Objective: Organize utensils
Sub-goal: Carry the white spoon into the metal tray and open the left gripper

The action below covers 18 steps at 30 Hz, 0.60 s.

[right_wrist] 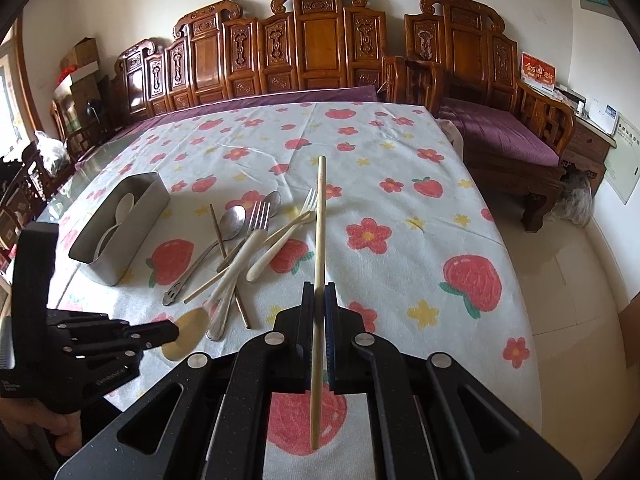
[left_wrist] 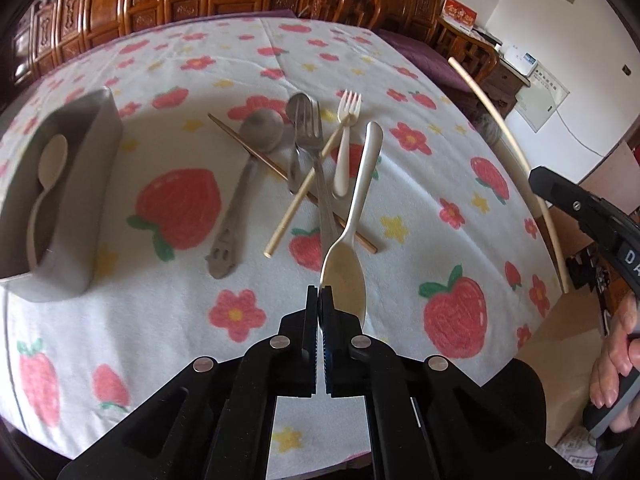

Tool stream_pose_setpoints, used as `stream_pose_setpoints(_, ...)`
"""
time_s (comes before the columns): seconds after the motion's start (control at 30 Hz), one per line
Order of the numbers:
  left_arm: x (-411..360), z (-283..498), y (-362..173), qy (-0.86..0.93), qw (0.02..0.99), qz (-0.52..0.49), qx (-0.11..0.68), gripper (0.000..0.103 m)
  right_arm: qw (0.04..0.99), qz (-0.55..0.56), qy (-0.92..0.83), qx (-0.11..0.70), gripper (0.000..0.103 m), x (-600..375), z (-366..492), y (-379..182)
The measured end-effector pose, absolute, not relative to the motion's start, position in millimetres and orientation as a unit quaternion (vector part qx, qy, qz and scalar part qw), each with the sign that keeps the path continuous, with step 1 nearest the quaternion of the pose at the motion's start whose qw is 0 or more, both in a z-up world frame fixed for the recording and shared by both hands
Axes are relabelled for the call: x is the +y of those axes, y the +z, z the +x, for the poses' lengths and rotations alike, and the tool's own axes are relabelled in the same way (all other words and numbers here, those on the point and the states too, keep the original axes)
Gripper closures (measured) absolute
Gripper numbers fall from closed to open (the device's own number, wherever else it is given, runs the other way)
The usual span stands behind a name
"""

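A white cloth (right_wrist: 400,240) printed with strawberries and flowers is covering the worktop. Carved wooden benches (right_wrist: 320,48) with purple cushions (right_wrist: 500,136) are standing along the worktop's far edge, and cardboard boxes (right_wrist: 82,56) are sitting beyond its far left corner

Soft, even daylight fills the room; shadows under the utensils are faint. Fisheye bending curves the table (left_wrist: 120,340) edges, corners go black, and the metal holder (left_wrist: 60,200) left of the hand-held gripper (left_wrist: 320,300) looks smeared.
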<state>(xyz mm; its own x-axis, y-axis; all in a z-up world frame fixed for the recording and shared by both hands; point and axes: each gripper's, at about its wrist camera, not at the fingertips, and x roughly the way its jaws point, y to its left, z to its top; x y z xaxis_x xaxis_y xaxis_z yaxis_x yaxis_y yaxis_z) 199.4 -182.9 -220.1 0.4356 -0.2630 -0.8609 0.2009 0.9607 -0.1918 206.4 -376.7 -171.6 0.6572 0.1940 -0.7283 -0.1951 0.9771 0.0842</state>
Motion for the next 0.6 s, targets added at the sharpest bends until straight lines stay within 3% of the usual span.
stream_pose_setpoints(0.6,-92,188,-150,-0.086,0.886,-0.014,0.456,0.102,0.904,-0.011,0.178,0.389,0.097,-328,188,-160)
